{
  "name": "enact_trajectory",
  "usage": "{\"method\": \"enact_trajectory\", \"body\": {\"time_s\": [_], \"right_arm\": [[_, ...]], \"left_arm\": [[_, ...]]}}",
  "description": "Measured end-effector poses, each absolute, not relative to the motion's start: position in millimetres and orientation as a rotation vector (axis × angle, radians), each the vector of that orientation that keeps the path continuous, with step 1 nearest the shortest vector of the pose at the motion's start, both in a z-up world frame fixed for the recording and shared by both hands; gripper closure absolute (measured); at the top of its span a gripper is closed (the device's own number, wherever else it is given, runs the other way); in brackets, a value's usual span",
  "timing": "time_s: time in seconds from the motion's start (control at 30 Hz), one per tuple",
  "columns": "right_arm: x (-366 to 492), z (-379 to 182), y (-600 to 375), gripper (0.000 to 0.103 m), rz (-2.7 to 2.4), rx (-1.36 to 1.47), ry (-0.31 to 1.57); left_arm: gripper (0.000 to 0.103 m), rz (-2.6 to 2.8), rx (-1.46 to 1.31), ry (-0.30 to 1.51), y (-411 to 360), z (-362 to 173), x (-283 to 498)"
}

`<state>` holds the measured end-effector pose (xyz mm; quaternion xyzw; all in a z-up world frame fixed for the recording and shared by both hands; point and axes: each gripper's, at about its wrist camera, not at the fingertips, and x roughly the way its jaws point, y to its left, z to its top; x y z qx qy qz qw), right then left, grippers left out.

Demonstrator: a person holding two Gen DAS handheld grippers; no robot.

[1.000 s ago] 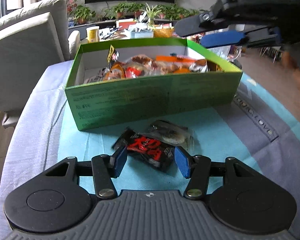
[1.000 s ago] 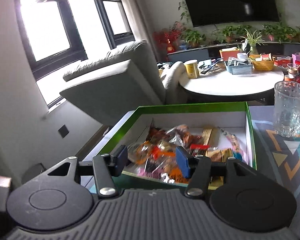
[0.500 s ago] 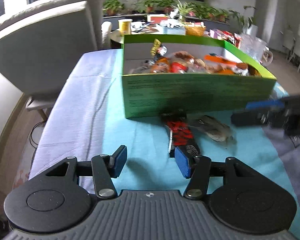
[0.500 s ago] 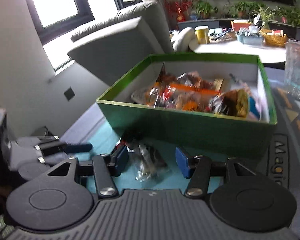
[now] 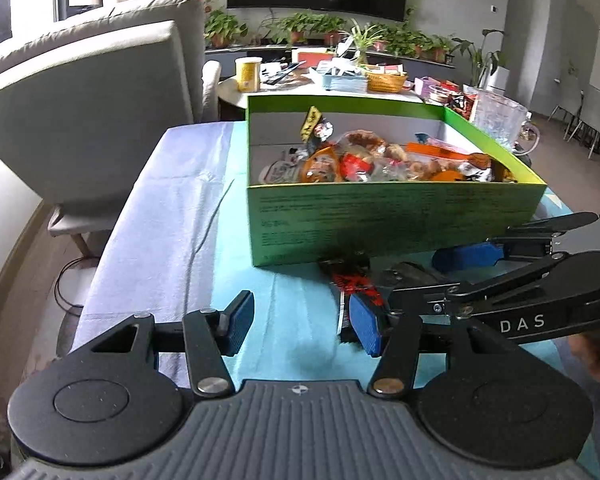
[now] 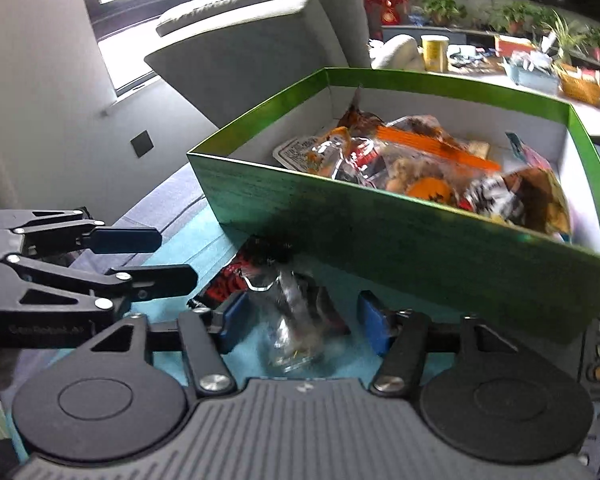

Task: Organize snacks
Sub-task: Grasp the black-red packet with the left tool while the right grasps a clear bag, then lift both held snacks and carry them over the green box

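While opening: right hand-held gripper point(image 6: 302, 318) (astride clear packet point(image 6: 296, 324)).

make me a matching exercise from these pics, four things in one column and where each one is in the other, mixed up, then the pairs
Things:
1. green box
2. clear packet
3. red and black packet
4. glass jug

Places:
A. behind the box's far right corner
B. between the right gripper's opening jaws
C. on the cloth, by the left gripper's right pad
D. on the table, full of snacks

Pairs: 1-D, 2-B, 3-C, 4-A
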<state>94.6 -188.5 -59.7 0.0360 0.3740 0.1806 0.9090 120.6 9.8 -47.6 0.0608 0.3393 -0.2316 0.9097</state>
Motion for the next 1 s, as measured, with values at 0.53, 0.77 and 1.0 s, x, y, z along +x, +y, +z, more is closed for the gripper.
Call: {"method": "enact_trajectory", "body": {"time_s": [0.53,0.77,1.0], "right_arm": [[63,-49,-219,0.060,0.229,0.049,0.759],[51,-32,-221,0.060,0.251,0.103,0.683],[52,-9,-226,0.060,0.245,0.158,0.589]], "left_arm": [[0.053,-0.564,0.190,0.738,-34,-59,127],[0.079,-0.546,0.186,0.732,-33,-56,125],[0.079,-0.555,0.194,0.624,-26,-14,108]]}}
